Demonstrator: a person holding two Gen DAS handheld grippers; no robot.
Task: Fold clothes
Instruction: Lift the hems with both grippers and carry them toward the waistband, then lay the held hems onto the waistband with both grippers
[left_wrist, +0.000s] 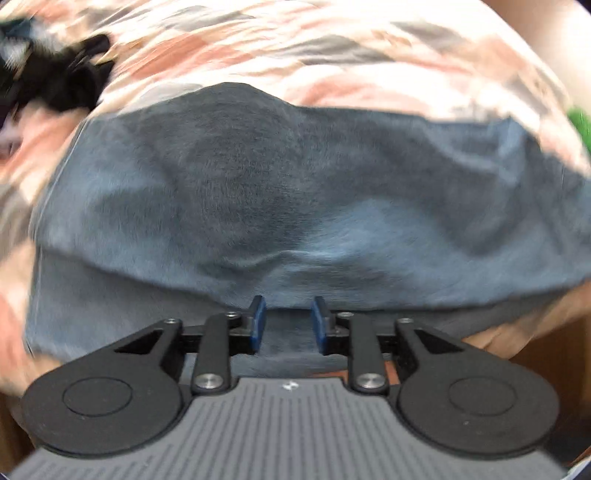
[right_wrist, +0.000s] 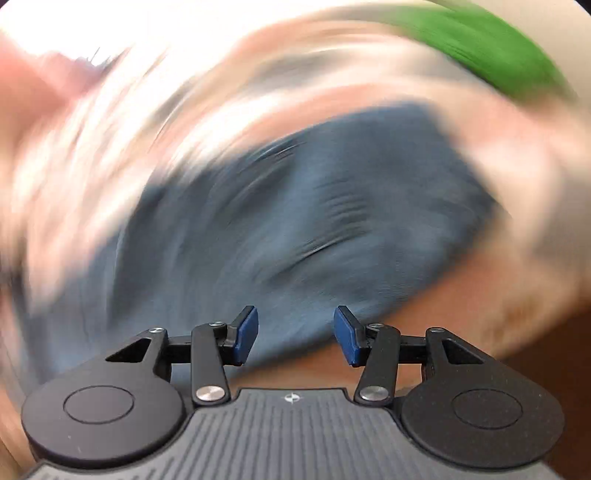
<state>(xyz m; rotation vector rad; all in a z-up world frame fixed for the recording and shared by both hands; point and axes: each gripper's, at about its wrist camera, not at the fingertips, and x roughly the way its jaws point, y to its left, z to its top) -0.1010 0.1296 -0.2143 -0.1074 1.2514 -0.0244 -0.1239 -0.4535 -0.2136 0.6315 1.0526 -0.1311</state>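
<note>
Left wrist view shows the left gripper (left_wrist: 289, 323) with jaws parted around a fold of the blue-grey soft fabric garment (left_wrist: 295, 206), which lies on a pink-and-grey patterned bedspread (left_wrist: 332, 48). At 10 o'clock sits a black cloth heap (left_wrist: 62, 81); the right gripper (right_wrist: 295, 334) hangs released over the garment's near edge.

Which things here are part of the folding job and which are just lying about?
Part of the job:
- blue-grey garment
- left tool, open
- right tool, open

Lying about:
- patterned pink cover under the garment
- black item
- green thing, too blurred to identify
</note>
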